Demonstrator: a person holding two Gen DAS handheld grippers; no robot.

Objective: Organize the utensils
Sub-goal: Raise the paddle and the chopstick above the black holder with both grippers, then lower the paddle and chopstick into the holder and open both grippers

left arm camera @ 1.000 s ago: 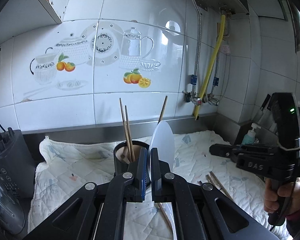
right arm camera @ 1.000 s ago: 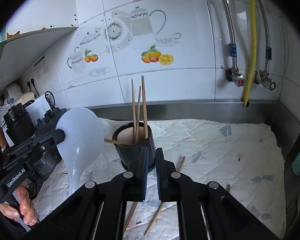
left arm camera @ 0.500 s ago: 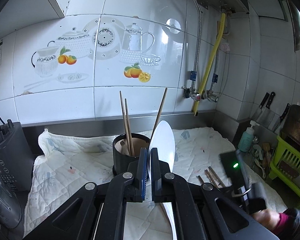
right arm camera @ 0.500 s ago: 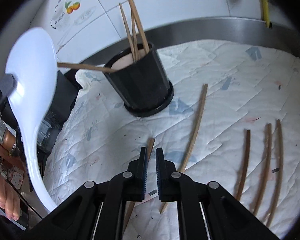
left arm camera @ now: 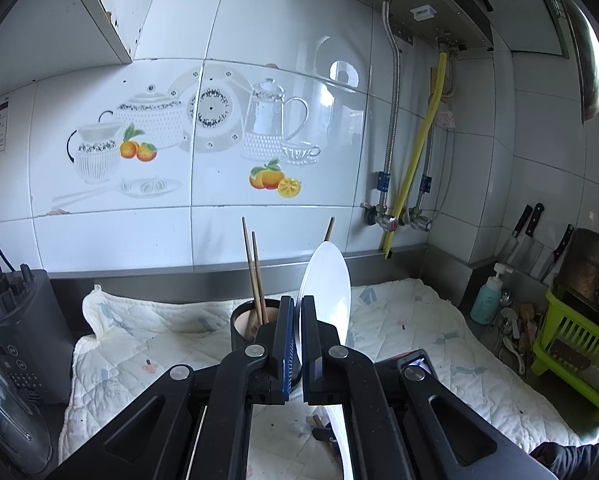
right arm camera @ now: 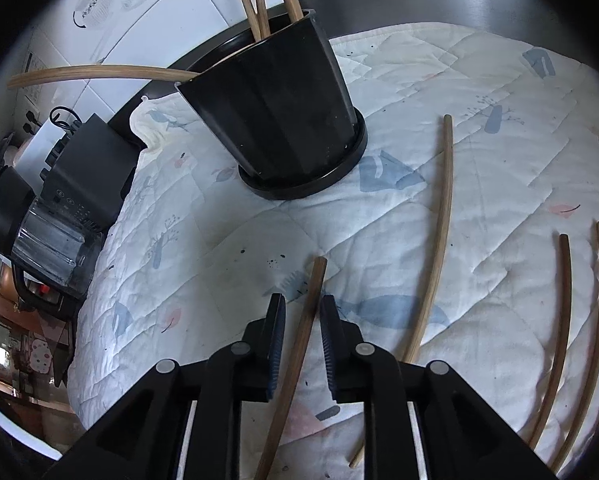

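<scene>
My left gripper [left arm camera: 295, 312] is shut on a white plastic spoon [left arm camera: 328, 284], whose bowl stands up above the fingers. Behind it sits the black utensil holder [left arm camera: 243, 322] with several wooden chopsticks [left arm camera: 253, 268] upright in it. In the right wrist view the same black holder [right arm camera: 283, 120] stands on the quilted cloth [right arm camera: 479, 80]. My right gripper [right arm camera: 302, 312] hangs low over the cloth, its jaws opening. A loose chopstick [right arm camera: 309, 308] lies between its fingers, and the pads are not pressing on it. Several more loose chopsticks [right arm camera: 439, 236] lie to the right.
A black blender base [left arm camera: 19, 328] stands at the left edge of the cloth. At the right are a soap bottle [left arm camera: 485, 300], a green rack [left arm camera: 571, 344] and knives [left arm camera: 523, 232] on the wall. Pipes and a yellow hose [left arm camera: 415, 156] run down the tiled wall.
The right gripper dropped steeply toward the cloth and tilted down, and its jaws parted around a loose chopstick. The left gripper kept its hold on the spoon and hardly moved.
</scene>
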